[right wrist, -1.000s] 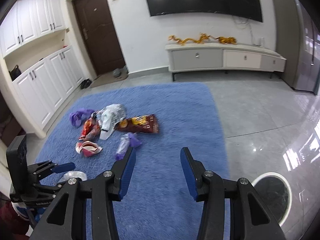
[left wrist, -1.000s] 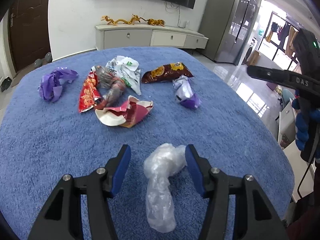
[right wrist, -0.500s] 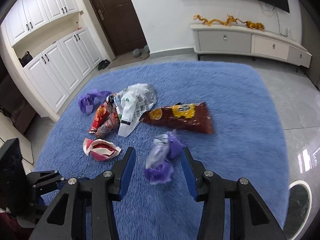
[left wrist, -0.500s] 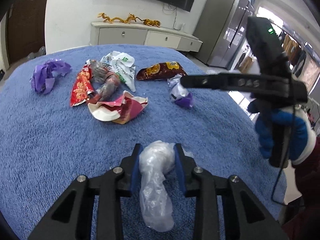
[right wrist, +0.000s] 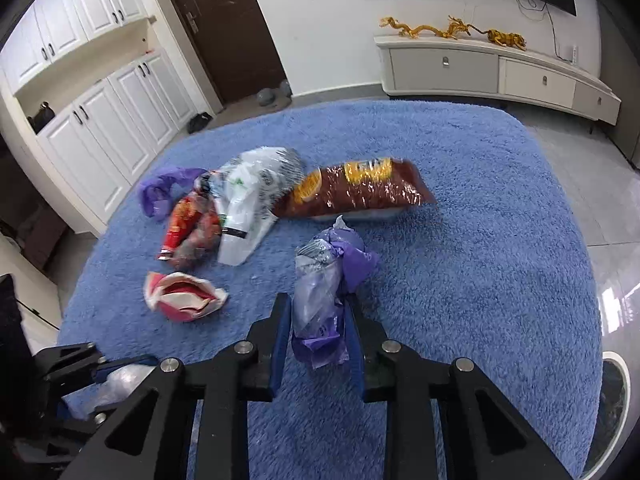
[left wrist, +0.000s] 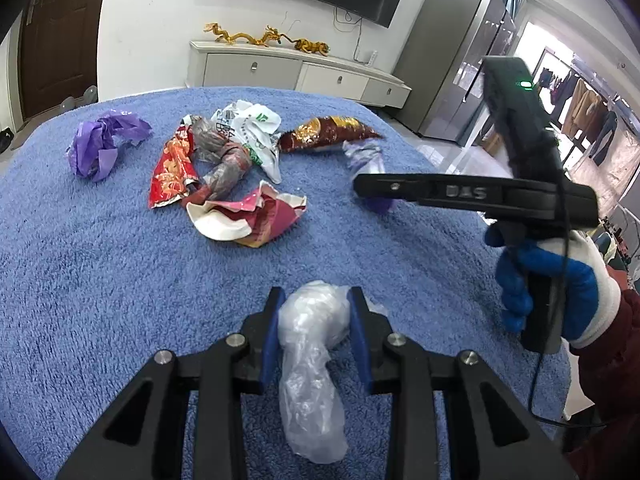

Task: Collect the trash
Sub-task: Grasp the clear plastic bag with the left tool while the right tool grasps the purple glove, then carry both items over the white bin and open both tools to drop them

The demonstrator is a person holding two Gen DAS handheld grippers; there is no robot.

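Observation:
My left gripper is shut on a crumpled clear plastic bag that lies on the blue rug. My right gripper has its jaws closing around a purple and clear plastic wad, and the blue pads touch both of its sides. In the left wrist view the right gripper shows from the side, held by a gloved hand, with the wad at its tip. The left gripper and its bag show at the lower left of the right wrist view.
More trash lies farther out on the rug: a purple bag, red wrappers, a white bag, a brown chip bag and crumpled red-white paper. A low TV cabinet stands beyond; white cupboards line the left.
The left jaws closed on the clear bag. The right gripper came down and forward over the purple wad, and its jaws narrowed onto it.

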